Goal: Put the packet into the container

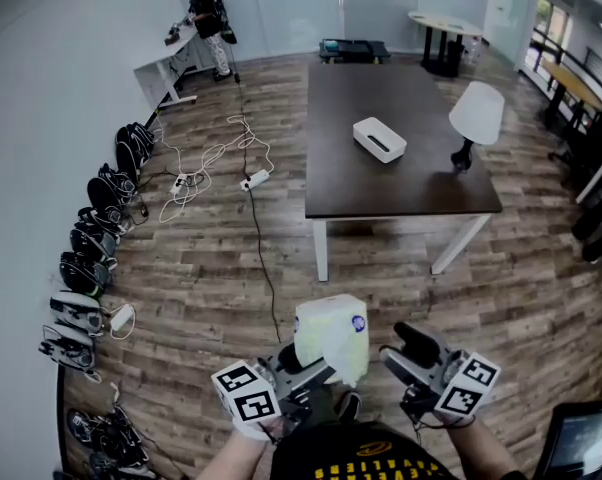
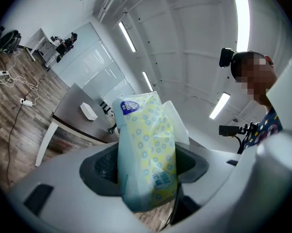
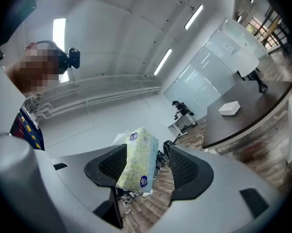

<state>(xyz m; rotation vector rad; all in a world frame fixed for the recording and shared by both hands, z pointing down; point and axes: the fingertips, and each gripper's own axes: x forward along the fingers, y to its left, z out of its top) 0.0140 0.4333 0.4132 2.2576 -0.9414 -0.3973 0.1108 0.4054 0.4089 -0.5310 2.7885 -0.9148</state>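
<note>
A yellow-and-white tissue packet (image 1: 331,338) stands upright in my left gripper (image 1: 306,373), low in the head view. In the left gripper view the packet (image 2: 146,149) fills the gap and both pads press on it, so this gripper (image 2: 146,168) is shut on it. My right gripper (image 1: 406,353) hangs just right of the packet with its jaws apart. In the right gripper view the packet (image 3: 137,161) shows beside the left pad, with a wide gap to the other pad. The white container (image 1: 379,139) lies far off on the dark table (image 1: 401,188); it also shows as container (image 2: 88,111) and container (image 3: 229,108).
A white lamp (image 1: 475,118) stands on the table's right side. Cables and a power strip (image 1: 253,179) trail over the wooden floor to the left. Several devices (image 1: 91,248) line the left wall. A person (image 1: 203,13) works at a white desk at the back.
</note>
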